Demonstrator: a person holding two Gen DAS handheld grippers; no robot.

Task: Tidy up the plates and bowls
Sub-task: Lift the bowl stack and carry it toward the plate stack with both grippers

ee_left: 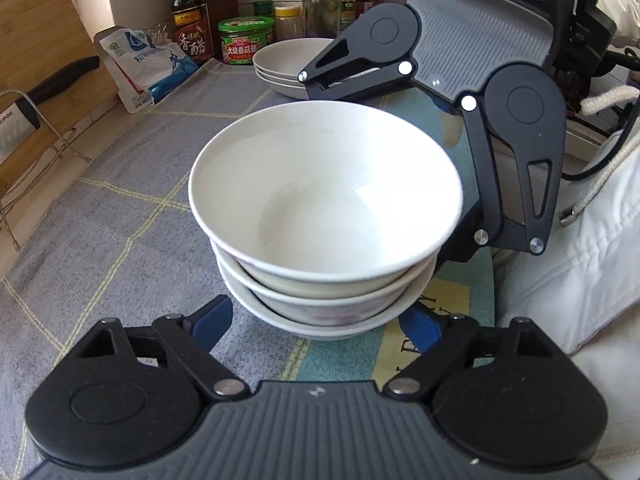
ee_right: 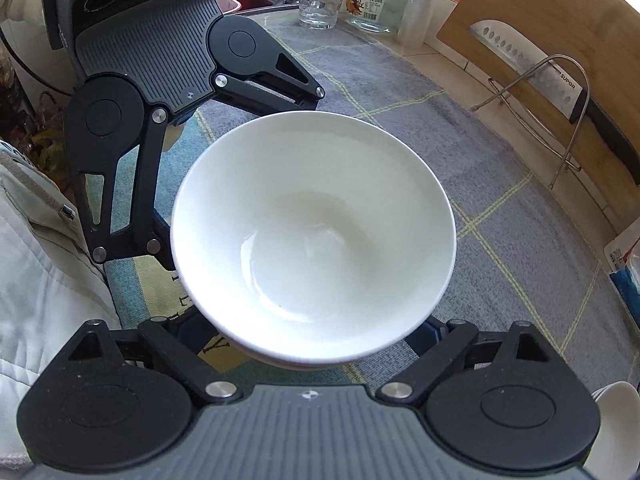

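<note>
White glazed bowls (ee_left: pixel 324 224), three nested in a stack, stand on the grey checked cloth (ee_left: pixel 120 216) that covers the surface, between the two tools that face each other across them. The left tool (ee_left: pixel 320 326) is spread wide, its blue fingers (ee_left: pixel 210 322) flanking the bottom bowl near its foot; whether they touch the glaze I cannot tell. The right tool (ee_right: pixel 316 334) is also wide, its fingertips hidden under the rim of the top bowl, so contact there is equally unclear. The main risk, as I judge it, is slip: smooth ceramic against narrow pads, and only the lowest bowl would be pinched, so the upper two sit loose and could rock or slide off if the stack is tilted or lifted unevenly by the two sides. A jerk could also drag the cloth. Open room lies to the left tool's left, where bare cloth runs toward the knife rack (ee_left: pixel 44 148) and cutting board (ee_left: pixel 40 32); the knife (ee_right: pixel 560 92) there makes that edge one to stay clear of. Beyond the bowls, a stack of plates (ee_left: pixel 286 66) sits near jars and bottles (ee_left: pixel 192 20), so that end is crowded. On the person's side the surface edge is close, beside a white garment (ee_left: pixel 580 280).
</note>
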